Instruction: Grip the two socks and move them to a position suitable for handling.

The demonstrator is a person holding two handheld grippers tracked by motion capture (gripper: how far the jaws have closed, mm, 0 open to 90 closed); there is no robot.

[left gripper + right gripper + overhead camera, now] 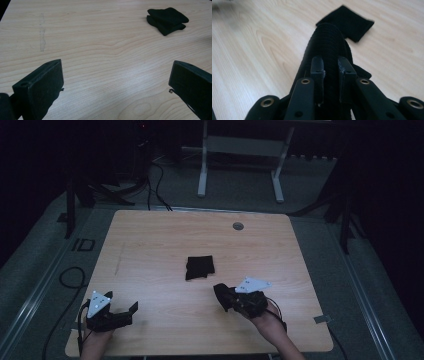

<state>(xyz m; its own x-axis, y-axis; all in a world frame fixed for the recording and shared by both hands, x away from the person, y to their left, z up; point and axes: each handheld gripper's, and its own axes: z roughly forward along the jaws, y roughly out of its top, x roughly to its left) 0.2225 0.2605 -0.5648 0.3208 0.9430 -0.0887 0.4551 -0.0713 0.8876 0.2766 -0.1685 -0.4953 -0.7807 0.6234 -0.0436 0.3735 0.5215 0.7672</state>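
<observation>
Landmark: folded cloth (200, 267), black, lying flat near the centre of the table (150, 240).

Right gripper (223, 295): clenched on a 2nd black cloth (327, 47). In the right gripper view the jaws stand close together w/ knit fabric pinched between them; the fabric bulges out past the tips and drapes down toward the folded cloth. Position: just beside the folded cloth, on the person's side and to its right. Whether the hanging part touches the table cannot be told.

Left gripper (131, 310): released, jaws wide apart, nothing between them (left gripper view). Position: well apart from the folded cloth, toward the person's left, near the table's near edge.

Risks, judged from this state:
1. Slip. Grip looks to be on a bunched fold, not a flat edge; a quick lift or swing could pull layers out of the jaws.
2. Snag. The draped end hangs near the folded cloth; a low pass over it could drag or unfold it.
3. Misplacement. Black on black in dim light gives poor edge contrast; stacking could land skewed.
4. No backup. Left gripper is too far off to steady either cloth.
</observation>
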